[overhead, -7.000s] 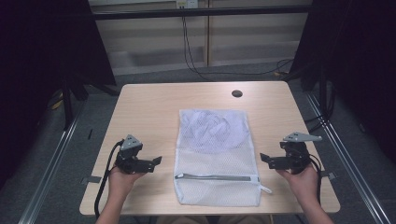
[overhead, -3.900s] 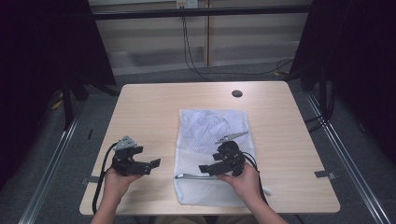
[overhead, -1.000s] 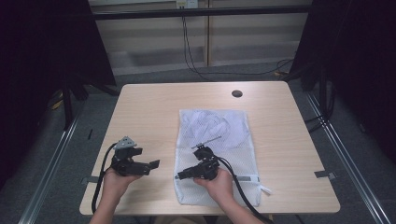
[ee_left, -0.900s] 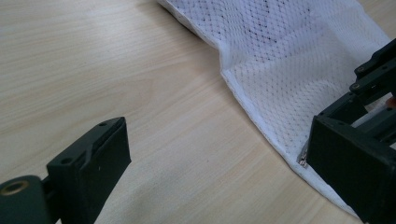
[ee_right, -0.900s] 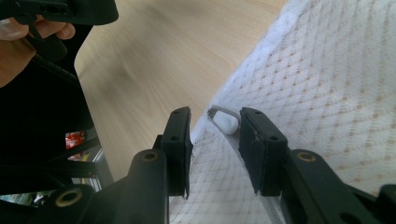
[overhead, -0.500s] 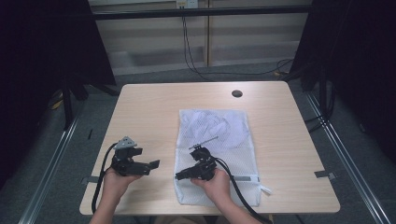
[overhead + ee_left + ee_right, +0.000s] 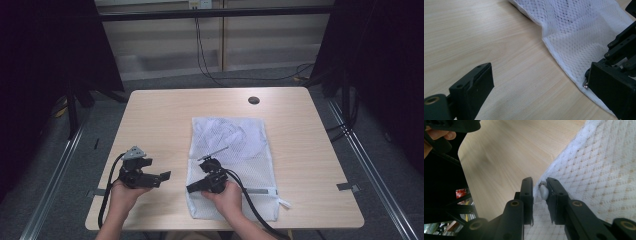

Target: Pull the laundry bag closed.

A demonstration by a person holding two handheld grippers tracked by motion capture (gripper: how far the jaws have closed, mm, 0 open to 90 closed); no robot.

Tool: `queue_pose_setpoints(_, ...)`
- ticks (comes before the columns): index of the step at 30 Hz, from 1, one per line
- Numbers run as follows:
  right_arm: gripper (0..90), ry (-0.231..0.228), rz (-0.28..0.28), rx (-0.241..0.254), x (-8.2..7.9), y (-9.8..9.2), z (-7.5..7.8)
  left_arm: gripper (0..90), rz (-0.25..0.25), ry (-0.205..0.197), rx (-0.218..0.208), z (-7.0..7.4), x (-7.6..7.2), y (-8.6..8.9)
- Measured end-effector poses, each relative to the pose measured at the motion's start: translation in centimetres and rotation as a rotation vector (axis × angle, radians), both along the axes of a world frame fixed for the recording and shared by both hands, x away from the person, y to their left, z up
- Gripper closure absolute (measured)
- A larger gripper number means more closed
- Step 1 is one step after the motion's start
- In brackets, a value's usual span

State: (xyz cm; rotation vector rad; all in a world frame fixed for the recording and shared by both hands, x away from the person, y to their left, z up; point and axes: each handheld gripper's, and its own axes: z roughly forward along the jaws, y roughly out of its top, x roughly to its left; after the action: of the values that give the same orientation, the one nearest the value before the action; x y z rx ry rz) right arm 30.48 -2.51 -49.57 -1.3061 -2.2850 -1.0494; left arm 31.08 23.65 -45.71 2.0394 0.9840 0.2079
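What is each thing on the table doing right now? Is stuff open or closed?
Mesh laundry bag: lying flat on the table, something white bunched inside.
Zipper pull: small and white, at the bag's edge, between the right gripper's jaws.
Right gripper: jaws have just been closing, nearly shut around the zipper pull.
Left gripper: open, holding nothing, resting beside the bag.
Table: light wood.
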Motion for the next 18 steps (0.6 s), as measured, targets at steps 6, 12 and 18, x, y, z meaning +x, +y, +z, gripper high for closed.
queue_pose_setpoints(6,77.9,0.025,-0.023,0.004,0.31,-0.09,-0.22,6.2,-0.007,0.003,0.002,-0.06,0.01,-0.12)
queue_pose_setpoints(12,85.8,0.035,-0.025,0.0,0.51,-0.19,-0.41,6.2,-0.009,0.004,0.003,-0.06,0.0,-0.13)
queue_pose_setpoints(18,86.4,0.027,-0.034,0.002,0.38,-0.3,-0.22,6.7,-0.015,0.005,0.003,-0.05,-0.06,-0.18)
